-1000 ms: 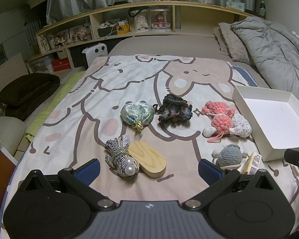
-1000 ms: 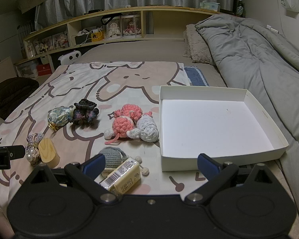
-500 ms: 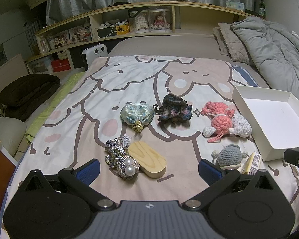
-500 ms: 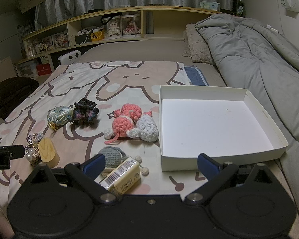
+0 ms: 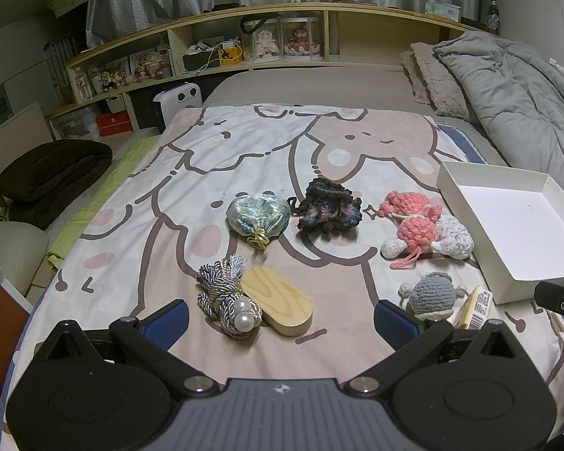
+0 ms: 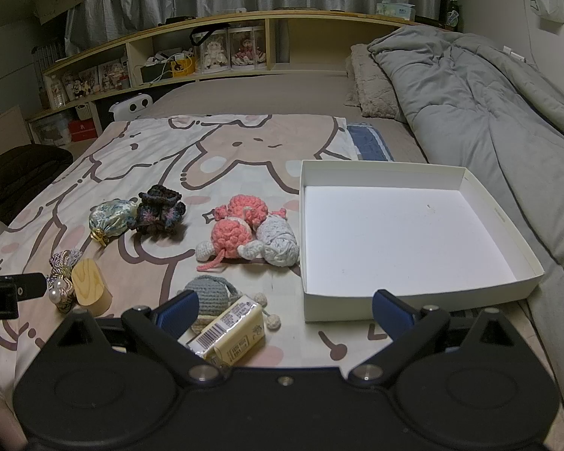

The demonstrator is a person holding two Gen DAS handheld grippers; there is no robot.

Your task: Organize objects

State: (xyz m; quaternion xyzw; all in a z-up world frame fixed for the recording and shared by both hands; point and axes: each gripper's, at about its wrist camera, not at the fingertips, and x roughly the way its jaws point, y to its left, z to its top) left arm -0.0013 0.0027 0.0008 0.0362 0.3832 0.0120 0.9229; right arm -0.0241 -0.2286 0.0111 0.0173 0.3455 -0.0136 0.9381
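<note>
nothing moved — both claws wide, white box (image 6: 406, 240) empty

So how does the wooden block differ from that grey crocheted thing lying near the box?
The wooden block is smooth, pale, flat-topped and oval; the grey crocheted piece is fuzzy and domed, with small cream balls at its sides. The block touches a braided cord; the crocheted piece lies against a barcoded packet. Both rest on the bedspread, outside the white box.
</note>
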